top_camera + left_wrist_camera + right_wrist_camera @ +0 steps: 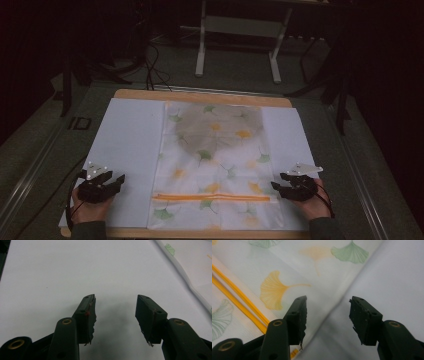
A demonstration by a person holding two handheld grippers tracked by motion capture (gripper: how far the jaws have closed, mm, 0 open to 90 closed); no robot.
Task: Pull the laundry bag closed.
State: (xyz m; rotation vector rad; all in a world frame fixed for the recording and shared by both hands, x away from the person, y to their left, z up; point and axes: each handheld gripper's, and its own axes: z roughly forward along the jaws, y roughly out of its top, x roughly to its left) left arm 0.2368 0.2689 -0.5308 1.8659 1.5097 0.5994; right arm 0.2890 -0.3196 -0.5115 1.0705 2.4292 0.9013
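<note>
Nearest the camera: two hands at the near edge, each holding one gripper; left gripper (119,181) and right gripper (276,184).
Left jaws: released, spread wide with nothing between them; bare white sheet (75,270) beneath and ahead of them.
Right jaws: released, spread wide with nothing gripped; the cloth's side edge runs diagonally through the gap between them.
Cloth: one pillowcase-like cloth (215,165), white with green and yellow ginkgo leaves, lying flat between the two pairs of jaws; well off to the right of the left jaws, directly under the right jaws' left tip.
Stripe: one double orange stripe (239,300) across the cloth's near part, left of the right jaws.
Darker patch: one round greyish area (217,127) at the cloth's far part, well ahead of both jaws.
Sheets: white sheet shows on both sides of the cloth.
Surface: one wooden board (200,95), its rim showing beyond the sheet.
Edges: the cloth's left hem (185,275) lies up and right of the left jaws.
Open room: wide bare sheet around the left jaws; a narrower strip right of the right jaws.
</note>
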